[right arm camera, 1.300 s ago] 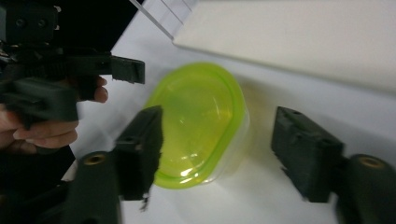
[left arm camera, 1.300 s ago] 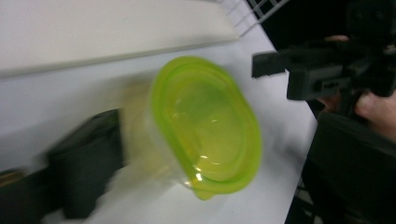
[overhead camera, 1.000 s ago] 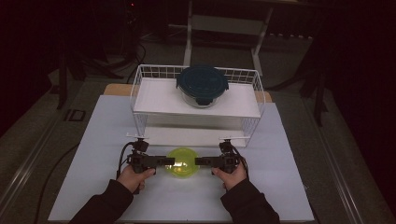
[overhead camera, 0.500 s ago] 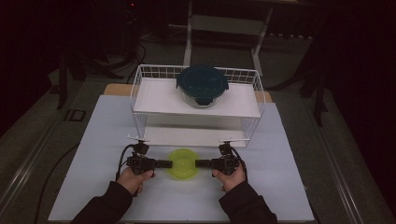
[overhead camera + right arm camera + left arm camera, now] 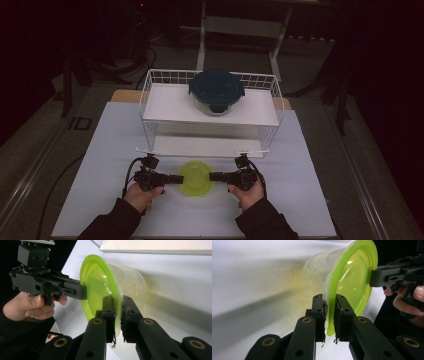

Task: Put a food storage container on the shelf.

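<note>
In the high view I hold my left hand-held gripper [image 5: 175, 178] and my right hand-held gripper [image 5: 216, 176] low in the centre of the frame, pointing at each other across the counter [image 5: 310, 200], with the green-lidded container [image 5: 196, 178] between them. My left one has just been closing, and in the left gripper view its jaws are pinched on the lime-green lid rim [image 5: 330, 315] at the middle of the frame, the pads pressing on both faces of that thin edge with almost no gap left. My right hand-held gripper [image 5: 118, 307] has likewise just been closing, and in the right gripper view its jaws clamp the opposite rim in the same way. The clear tub [image 5: 317, 267] under the lid shows in the upper middle of the left gripper view, and the other gripper's black jaw meets the lid at the right edge of that frame. In the high view the container sits on the white counter just in front of the white wire rack [image 5: 150, 100], which fills the centre of the frame. On the rack's upper shelf, in the upper middle of the frame, stands a glass bowl with a dark teal lid [image 5: 216, 90], well apart from my hands.
</note>
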